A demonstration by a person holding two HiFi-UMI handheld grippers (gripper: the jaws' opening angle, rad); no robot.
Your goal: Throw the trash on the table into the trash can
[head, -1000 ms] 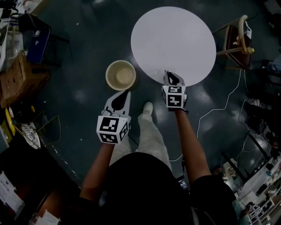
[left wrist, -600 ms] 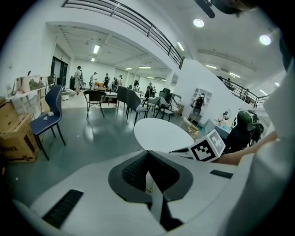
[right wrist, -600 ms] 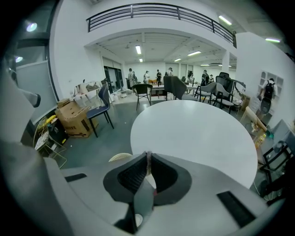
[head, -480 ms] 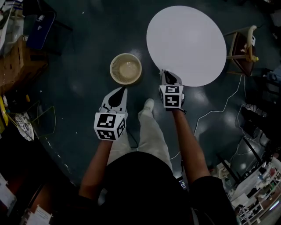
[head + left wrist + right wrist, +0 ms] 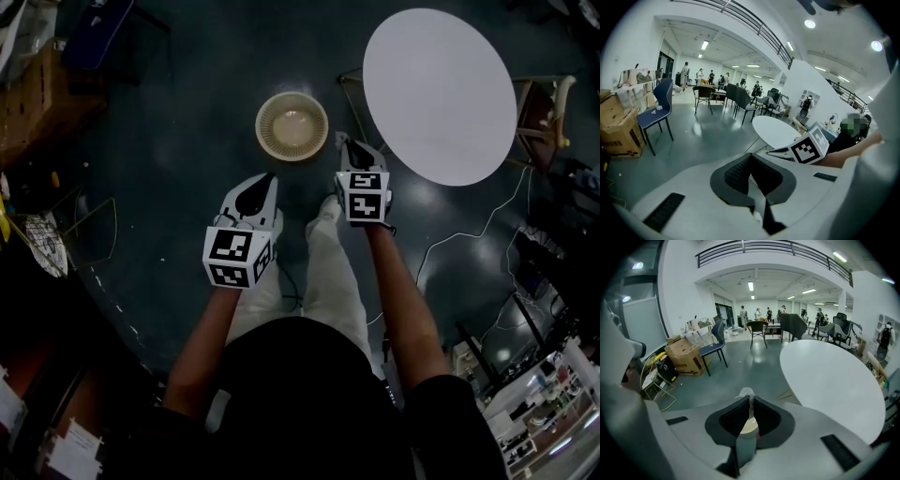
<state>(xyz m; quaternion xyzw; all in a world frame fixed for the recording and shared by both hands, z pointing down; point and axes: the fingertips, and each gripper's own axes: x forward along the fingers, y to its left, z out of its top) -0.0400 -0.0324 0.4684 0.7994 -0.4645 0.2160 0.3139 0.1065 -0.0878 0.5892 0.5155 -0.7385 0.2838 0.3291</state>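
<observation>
Within the last second both hands have swung away from the tabletop (image 5: pixel 441 94) toward the trash can (image 5: pixel 292 127). The right tongs (image 5: pixel 343 142) now hang just right of its rim, pinched on a thin pale scrap (image 5: pixel 745 393), so the drop looks close. The left tongs (image 5: pixel 265 180), on the near side of the can, are closed on nothing. From the head view the scrap is hidden, its material is unclear, and what lies inside the can is too dim to tell.
</observation>
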